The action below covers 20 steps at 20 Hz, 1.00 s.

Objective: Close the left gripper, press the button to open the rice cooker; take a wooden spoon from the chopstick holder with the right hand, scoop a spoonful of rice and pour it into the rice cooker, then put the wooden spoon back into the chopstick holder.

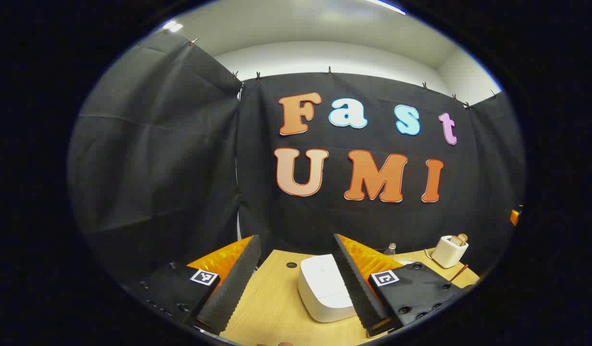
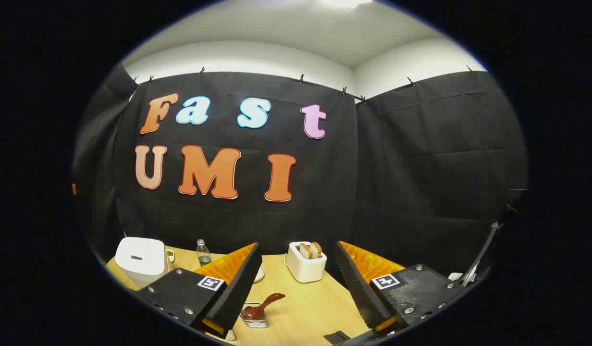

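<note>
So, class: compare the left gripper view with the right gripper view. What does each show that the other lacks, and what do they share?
Left gripper view: the left hand-held gripper, open, and a round hole in the table.
Right gripper view: the right hand-held gripper, open, and the wooden spoon resting in its clear holder.
Shared: the closed rice cooker, the toaster holding bread, the bottle and the table.
</note>
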{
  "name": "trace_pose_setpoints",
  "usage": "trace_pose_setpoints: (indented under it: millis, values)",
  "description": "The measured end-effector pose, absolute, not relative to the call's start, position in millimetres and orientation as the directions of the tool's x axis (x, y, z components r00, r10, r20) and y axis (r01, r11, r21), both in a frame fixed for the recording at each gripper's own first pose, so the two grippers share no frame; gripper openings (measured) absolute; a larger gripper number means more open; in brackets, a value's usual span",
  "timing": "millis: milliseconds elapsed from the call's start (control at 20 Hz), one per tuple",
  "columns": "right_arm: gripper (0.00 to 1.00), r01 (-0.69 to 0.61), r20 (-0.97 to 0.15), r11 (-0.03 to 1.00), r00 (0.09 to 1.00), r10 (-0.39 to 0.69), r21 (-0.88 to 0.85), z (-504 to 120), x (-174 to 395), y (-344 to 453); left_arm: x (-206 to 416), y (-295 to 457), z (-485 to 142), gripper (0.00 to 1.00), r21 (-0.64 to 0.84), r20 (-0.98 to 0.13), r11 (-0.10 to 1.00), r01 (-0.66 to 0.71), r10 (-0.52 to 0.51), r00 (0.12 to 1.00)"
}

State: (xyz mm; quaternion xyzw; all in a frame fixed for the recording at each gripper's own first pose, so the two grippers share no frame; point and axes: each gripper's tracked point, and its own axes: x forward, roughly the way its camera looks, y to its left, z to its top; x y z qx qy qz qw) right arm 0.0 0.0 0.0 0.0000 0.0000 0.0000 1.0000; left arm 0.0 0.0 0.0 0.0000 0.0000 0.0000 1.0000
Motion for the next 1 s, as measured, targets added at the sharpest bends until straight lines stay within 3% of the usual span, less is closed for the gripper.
trace_pose_setpoints:
  millis: [400, 1000]
  values:
    - [0.96, 0.012, -0.001, 1.0, 1.0, -0.012, -0.005, -0.2, 5.8, -10.2, -2.8, 6.7, 7.6, 1.0, 0.034, 0.027, 0.997, -0.063, 0.062, 0.998]
    - [0.96, 0.003, -0.008, 1.0, 1.0, -0.003, 0.008, -3.8, 3.0, -9.1, -7.0, -3.5, 2.6, 0.98, 0.022, -0.005, 1.0, -0.02, 0.02, 1.0]
